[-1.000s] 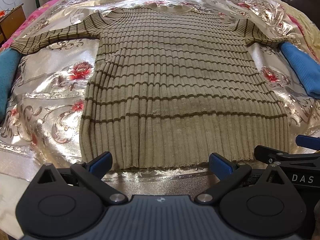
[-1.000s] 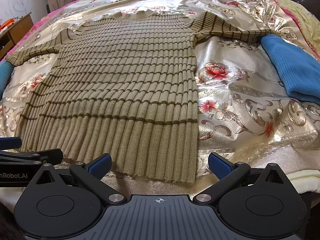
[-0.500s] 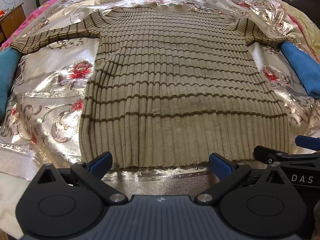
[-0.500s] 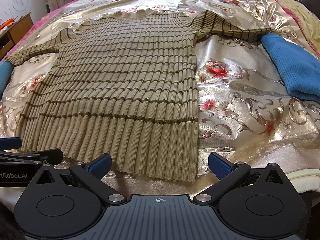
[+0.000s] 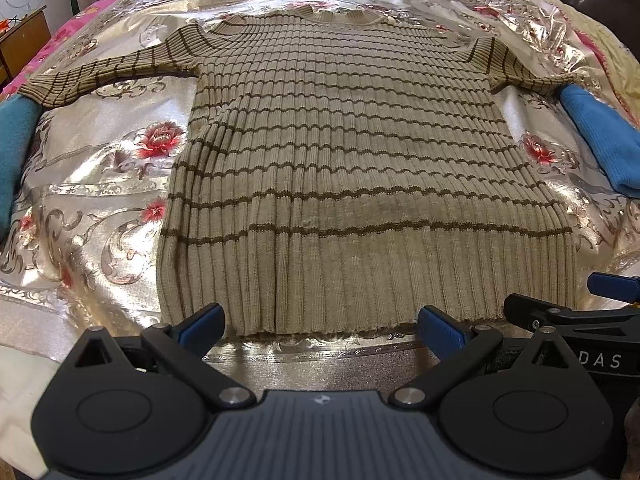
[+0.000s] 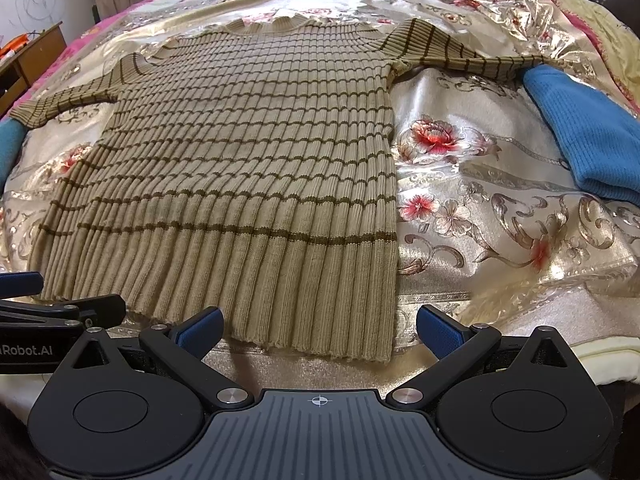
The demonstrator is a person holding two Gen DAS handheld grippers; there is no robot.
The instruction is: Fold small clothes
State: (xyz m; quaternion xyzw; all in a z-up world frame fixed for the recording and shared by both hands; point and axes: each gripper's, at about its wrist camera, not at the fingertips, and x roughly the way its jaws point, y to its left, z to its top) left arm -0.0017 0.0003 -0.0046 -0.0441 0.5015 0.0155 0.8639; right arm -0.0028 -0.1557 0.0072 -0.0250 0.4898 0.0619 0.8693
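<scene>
A tan ribbed sweater with thin brown stripes (image 5: 344,168) lies flat and spread out on a shiny floral bedspread (image 5: 92,184), sleeves out to both sides, hem nearest me. It also shows in the right wrist view (image 6: 240,184). My left gripper (image 5: 320,326) is open and empty, just short of the hem's middle. My right gripper (image 6: 318,328) is open and empty, just short of the hem's right corner. Each gripper shows at the edge of the other's view: the right one (image 5: 572,312), the left one (image 6: 60,312).
A blue folded garment (image 6: 588,128) lies at the right by the sweater's right cuff. A teal garment (image 5: 16,148) lies at the left by the left cuff. A wooden cabinet (image 6: 36,56) stands beyond the bed's left side.
Both views have shifted very slightly. The sweater lies as before and both grippers stay open.
</scene>
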